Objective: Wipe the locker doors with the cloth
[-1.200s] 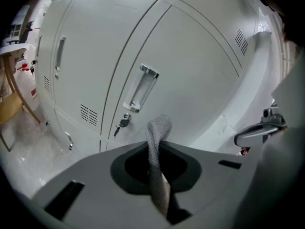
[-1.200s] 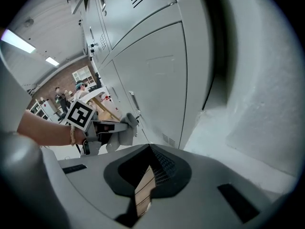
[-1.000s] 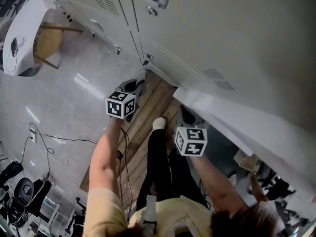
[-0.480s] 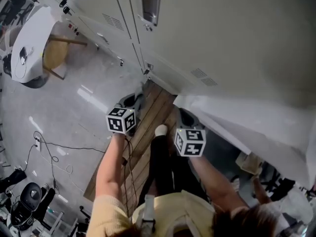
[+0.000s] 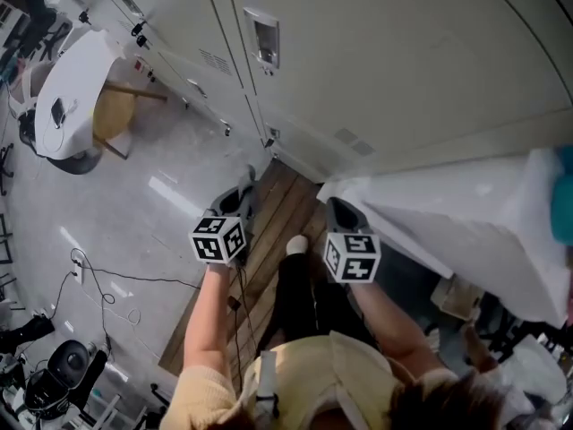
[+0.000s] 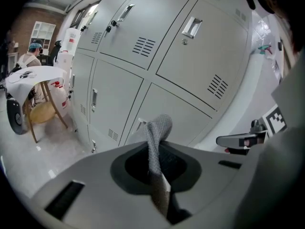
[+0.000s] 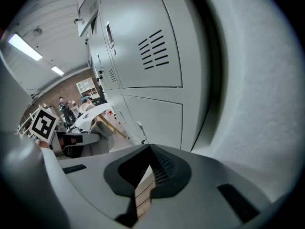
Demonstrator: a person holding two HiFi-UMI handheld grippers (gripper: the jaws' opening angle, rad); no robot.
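Note:
Grey metal locker doors fill the top of the head view and stand close ahead in the left gripper view and the right gripper view. My left gripper is held a short way off the lower doors. It is shut on a grey knitted cloth, whose folded end sticks out past the jaws. Beside it, my right gripper is shut with nothing in it. Neither the cloth nor a gripper touches a door.
A white-covered ledge juts out at the right, close to the right gripper. A wooden floor strip lies below. On the left are a round white table, a wooden chair and floor cables. People stand far behind.
The head view has tilted up, so more of the locker doors shows. Both grippers sit slightly lower in the picture, still side by side. The cloth stays in the left gripper.

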